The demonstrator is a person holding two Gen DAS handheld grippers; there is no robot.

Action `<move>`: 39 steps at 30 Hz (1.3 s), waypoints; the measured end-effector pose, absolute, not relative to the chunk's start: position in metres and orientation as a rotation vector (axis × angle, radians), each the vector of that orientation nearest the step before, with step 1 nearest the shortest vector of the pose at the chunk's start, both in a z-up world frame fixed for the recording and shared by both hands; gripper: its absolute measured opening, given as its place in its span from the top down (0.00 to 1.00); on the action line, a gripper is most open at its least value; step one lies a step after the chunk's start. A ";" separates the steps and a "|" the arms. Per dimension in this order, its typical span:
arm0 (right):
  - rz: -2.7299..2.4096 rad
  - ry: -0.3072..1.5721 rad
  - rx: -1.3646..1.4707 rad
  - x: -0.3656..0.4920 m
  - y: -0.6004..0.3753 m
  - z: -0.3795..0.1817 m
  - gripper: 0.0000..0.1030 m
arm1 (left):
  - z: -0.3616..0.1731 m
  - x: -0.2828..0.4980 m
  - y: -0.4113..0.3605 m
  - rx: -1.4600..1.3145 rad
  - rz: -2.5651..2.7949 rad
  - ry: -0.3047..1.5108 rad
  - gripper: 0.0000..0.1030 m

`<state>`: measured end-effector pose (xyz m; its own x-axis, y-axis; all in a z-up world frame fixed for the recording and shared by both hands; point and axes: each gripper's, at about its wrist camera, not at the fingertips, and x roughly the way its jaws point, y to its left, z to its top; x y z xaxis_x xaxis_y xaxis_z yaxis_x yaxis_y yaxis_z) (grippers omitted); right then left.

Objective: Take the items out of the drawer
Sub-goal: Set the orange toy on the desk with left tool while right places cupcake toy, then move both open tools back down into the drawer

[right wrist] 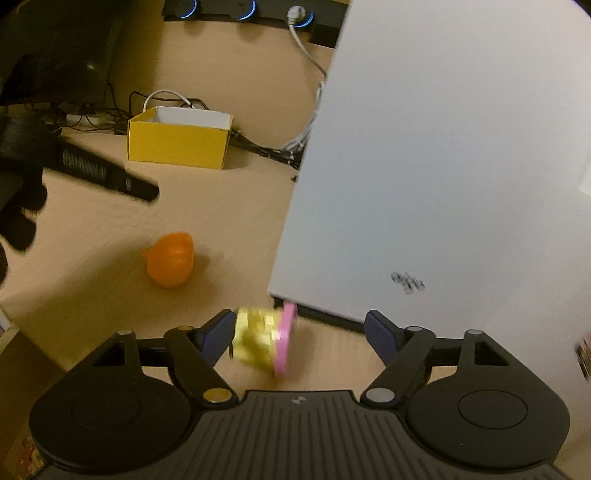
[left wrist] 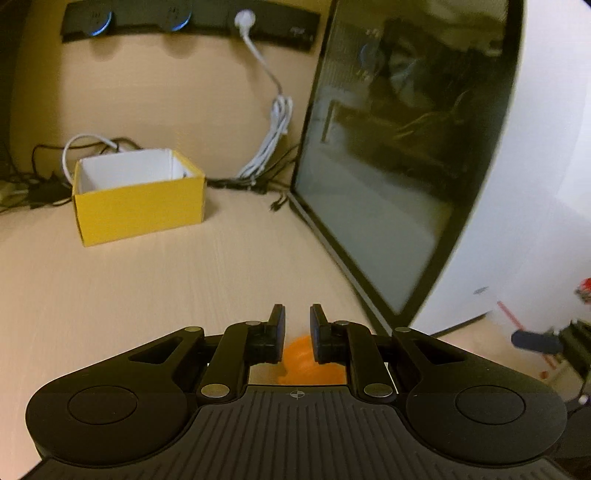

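Note:
An orange toy (left wrist: 301, 354) (right wrist: 170, 264) lies on the light wooden desk (left wrist: 147, 295). In the left wrist view it shows below and behind my left gripper (left wrist: 297, 317), whose pads stand a narrow gap apart with nothing pressed between them. My right gripper (right wrist: 299, 315) is open wide. A blurred yellow item with a pink end (right wrist: 258, 339) sits between its fingers, close against the left blue pad (right wrist: 218, 332) and far from the right one. No drawer is in view.
A yellow open-topped box (left wrist: 140, 206) (right wrist: 177, 147) stands at the back of the desk. A white computer case with a dark glass side (left wrist: 388, 166) (right wrist: 443, 166) walls off the right. Cables (left wrist: 266, 155) and a black socket strip (left wrist: 184, 22) line the back.

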<state>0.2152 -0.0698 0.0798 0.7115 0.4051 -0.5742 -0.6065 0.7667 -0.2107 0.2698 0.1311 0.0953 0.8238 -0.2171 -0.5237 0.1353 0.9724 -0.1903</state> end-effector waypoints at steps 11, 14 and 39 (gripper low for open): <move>0.635 0.598 -0.336 0.175 -0.102 0.067 0.00 | 0.086 0.192 0.103 -0.091 -0.346 0.653 0.85; 0.626 0.657 -0.336 0.173 -0.106 0.059 0.01 | 0.077 0.177 0.093 -0.050 -0.433 0.698 0.85; 0.624 0.936 -0.323 0.158 -0.147 -0.008 0.06 | -0.022 0.178 0.039 0.239 -0.716 1.119 0.85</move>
<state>0.1577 -0.1472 -0.0077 0.4361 0.3567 -0.8262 -0.6256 0.7801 0.0065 0.1778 0.0390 -0.0216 0.2440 -0.4031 -0.8820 0.6325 0.7556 -0.1704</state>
